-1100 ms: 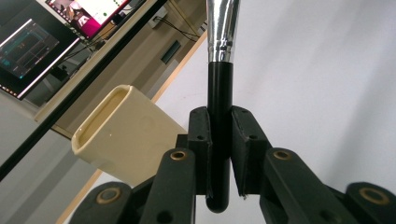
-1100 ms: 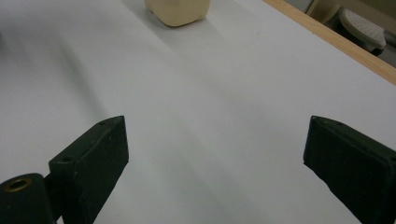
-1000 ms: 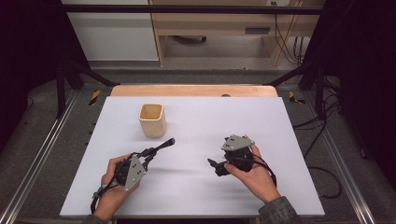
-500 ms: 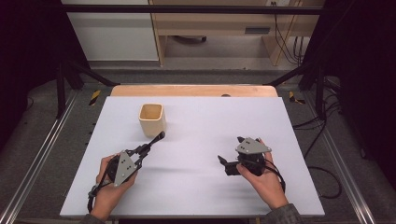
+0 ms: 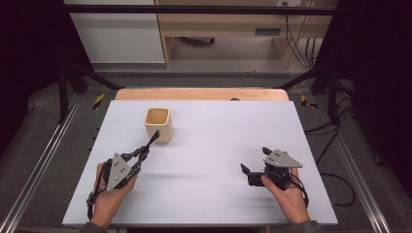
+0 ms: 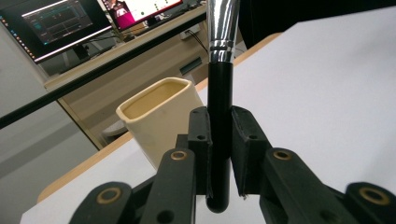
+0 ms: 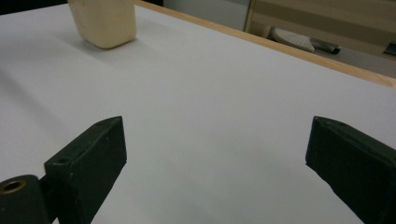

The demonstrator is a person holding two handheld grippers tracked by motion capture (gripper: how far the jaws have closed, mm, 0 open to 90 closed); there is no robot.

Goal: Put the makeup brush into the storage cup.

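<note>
A brush with a black handle and a silver ferrule is clamped between the jaws of my left gripper. In the high view the left gripper sits at the near left of the white table. The brush slants up from it, and its far end reaches just in front of the cream square cup. The cup stands upright and looks empty. My right gripper is at the near right, open, with nothing between its jaws. From the right gripper the cup lies far off.
A wooden strip borders the table's far edge. Metal rails run along both sides, and cables trail off at the right. Monitors and a desk stand beyond the table.
My left gripper has swung left with the brush, whose tip now lies close to the cup. My right gripper has moved right and toward the near edge, still open.
</note>
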